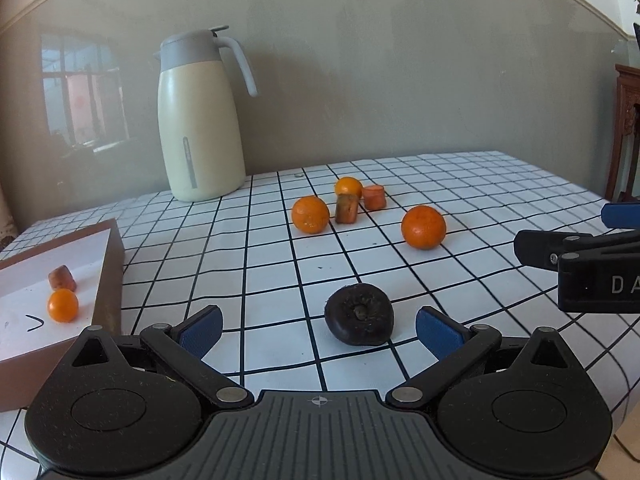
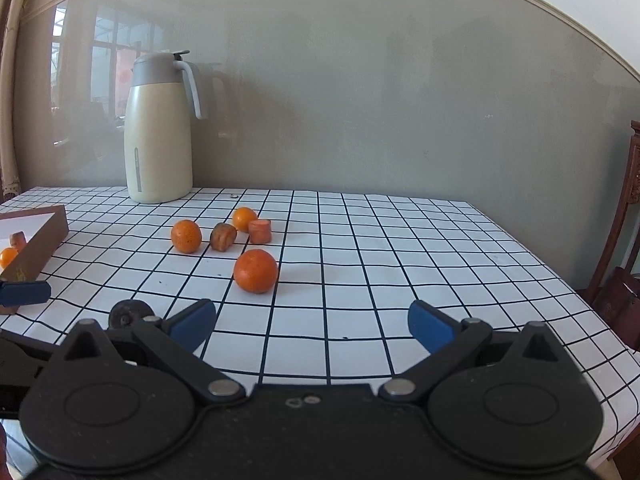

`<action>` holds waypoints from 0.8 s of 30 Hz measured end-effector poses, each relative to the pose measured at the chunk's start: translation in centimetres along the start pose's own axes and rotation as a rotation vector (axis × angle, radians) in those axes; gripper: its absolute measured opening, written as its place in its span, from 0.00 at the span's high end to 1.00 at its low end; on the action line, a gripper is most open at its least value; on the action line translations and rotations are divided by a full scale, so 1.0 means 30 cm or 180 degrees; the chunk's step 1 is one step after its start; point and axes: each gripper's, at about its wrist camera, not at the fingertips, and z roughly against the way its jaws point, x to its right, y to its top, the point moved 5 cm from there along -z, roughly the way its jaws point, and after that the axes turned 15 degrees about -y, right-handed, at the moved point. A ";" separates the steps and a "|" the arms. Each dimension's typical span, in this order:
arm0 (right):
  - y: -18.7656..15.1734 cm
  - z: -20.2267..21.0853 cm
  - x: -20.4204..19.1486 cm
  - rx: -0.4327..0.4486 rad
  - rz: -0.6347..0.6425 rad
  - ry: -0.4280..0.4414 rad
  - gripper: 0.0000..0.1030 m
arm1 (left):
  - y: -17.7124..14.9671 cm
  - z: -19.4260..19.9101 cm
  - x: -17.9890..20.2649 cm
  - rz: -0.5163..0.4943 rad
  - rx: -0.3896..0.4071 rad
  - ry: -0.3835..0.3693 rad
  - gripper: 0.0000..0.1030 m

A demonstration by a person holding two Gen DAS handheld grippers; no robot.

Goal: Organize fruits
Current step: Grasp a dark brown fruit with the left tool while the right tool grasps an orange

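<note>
Sitting on the white surface with black grid lines (image 1: 460,184) is a dark, almost black round fruit (image 1: 359,314), and it lies between the spread blue-padded fingers of the left gripper (image 1: 319,326), closer to the right finger; neither finger touches it. The right gripper (image 2: 311,322) also has its blue-padded fingers spread wide, with only bare surface between them. A big round orange (image 2: 255,271) sits just past the right gripper. Farther back there is a little group: a middle-sized orange (image 2: 186,236), a small orange (image 2: 244,219), a brownish carrot chunk (image 2: 223,237) and a bright orange carrot chunk (image 2: 260,231). The small orange sits right next to both chunks. On the left side is a flat brown box with a white inside (image 1: 108,276). In it lie a tiny orange (image 1: 63,305) and another carrot piece (image 1: 62,278), close together. A tall cream jug with a grey lid and handle (image 1: 200,120) stands at the back by the grey wall (image 1: 400,80). In the left wrist view the right gripper pokes in from the right edge.
</note>
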 end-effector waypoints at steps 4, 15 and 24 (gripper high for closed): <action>0.004 -0.032 0.004 -0.0068 -0.0068 -0.0002 0.06 | -0.007 -0.039 -0.005 0.0040 -0.0151 -0.0022 0.15; 0.002 -0.114 -0.064 -0.0167 -0.0074 0.0105 0.06 | 0.002 -0.108 -0.113 0.0198 -0.0242 0.0109 0.20; 0.069 -0.245 -0.176 -0.0222 0.0059 0.0223 0.20 | 0.039 -0.151 -0.173 0.0261 -0.0349 0.0097 0.32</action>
